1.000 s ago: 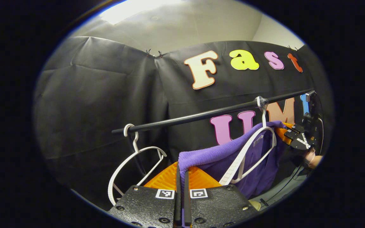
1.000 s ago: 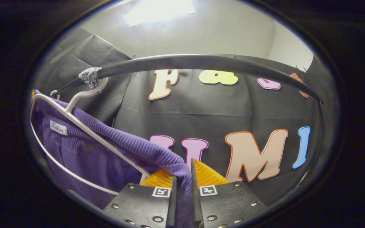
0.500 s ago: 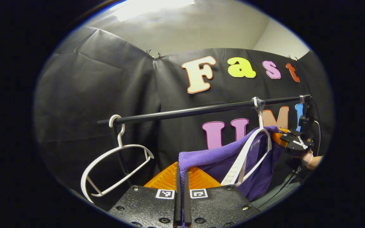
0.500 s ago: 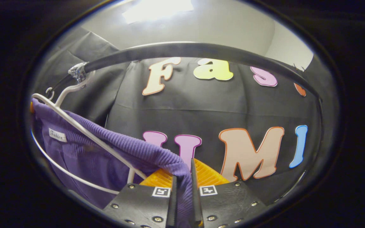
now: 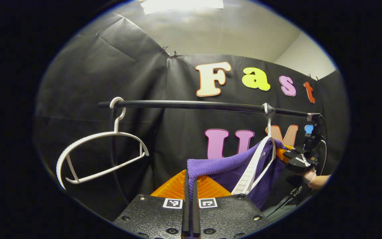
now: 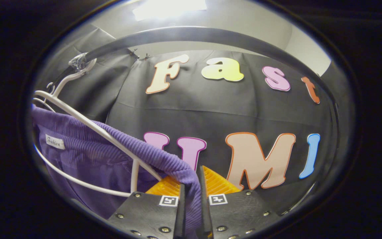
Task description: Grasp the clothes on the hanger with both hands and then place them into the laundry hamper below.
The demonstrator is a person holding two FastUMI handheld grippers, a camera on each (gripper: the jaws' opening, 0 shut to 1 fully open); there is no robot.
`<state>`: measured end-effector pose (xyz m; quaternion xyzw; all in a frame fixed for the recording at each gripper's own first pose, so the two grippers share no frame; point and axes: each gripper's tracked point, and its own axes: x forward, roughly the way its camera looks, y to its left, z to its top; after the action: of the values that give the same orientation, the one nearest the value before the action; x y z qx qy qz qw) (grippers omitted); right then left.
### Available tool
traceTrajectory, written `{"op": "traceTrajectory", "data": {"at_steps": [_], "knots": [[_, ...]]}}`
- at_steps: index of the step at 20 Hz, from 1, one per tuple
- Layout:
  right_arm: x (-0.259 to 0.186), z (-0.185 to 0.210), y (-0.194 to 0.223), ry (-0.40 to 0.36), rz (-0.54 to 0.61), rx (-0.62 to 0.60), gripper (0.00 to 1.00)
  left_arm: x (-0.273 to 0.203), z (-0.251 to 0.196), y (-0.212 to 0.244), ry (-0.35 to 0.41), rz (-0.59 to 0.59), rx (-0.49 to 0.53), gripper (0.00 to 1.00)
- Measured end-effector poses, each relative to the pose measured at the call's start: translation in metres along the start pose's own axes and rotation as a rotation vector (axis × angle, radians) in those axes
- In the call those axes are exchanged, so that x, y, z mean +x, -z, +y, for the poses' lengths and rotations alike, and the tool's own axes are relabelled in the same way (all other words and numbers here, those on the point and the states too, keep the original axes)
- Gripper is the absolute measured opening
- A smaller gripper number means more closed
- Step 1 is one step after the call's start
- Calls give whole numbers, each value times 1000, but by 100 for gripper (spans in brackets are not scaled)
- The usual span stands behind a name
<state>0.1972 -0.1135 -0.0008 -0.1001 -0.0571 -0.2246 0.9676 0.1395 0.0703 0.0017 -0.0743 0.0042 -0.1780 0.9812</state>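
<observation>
1. At the far left of the left gripper view, an empty white hanger (image 5: pixel 101 154) hung by its hook from the black rail (image 5: pixel 204 106), tilted, with nothing draped on it.
2. Low in the middle of that view, the left claw (image 5: pixel 190 186) was pressed together on a ridge of the purple garment (image 5: pixel 224 166), the ribbed cloth pinched between both fingers.
3. Just right of it, a second white hanger (image 5: pixel 255 162) hung from the rail by a taped hook, and the purple garment was still draped across it, stretching from the left claw up toward the far shoulder.
4. At the right edge of that view, the right claw (image 5: pixel 282 153) gripped the garment's far end, held by a person's hand (image 5: pixel 312 177).
5. On the left of the right gripper view, the garment (image 6: pixel 88 156) hung over the same hanger (image 6: pixel 88 127), a small white label (image 6: pixel 54 141) sewn inside its neck.
6. At the bottom centre there, the right claw (image 6: pixel 191 196) was clamped on a fold of the purple cloth, both fingers squeezing it.
7. Above, the black rail (image 6: pixel 194 33) curved across the top.
</observation>
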Motion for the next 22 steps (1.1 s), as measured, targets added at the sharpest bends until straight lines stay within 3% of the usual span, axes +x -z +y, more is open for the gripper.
{"op": "traceTrajectory", "data": {"at_steps": [6, 10, 11, 12, 22], "knots": [[3, -9, -5, 16, -14, 15, 19, 4, -5, 15, 51, -1, -19, 2], [0, -5, -3, -8, 0, 17, 19, -3, -4, 20, 124, -6, -79, 3], [-1, -4, -1, -16, 6, 14, 14, -5, -3, 24, 135, 4, -80, 3], [-1, -2, 1, -20, 14, 12, 19, -6, -3, 26, 139, 7, -80, 4], [5, -29, 30, 30, 90, -11, 19, 3, -33, 58, 115, 41, -46, 4]]}}
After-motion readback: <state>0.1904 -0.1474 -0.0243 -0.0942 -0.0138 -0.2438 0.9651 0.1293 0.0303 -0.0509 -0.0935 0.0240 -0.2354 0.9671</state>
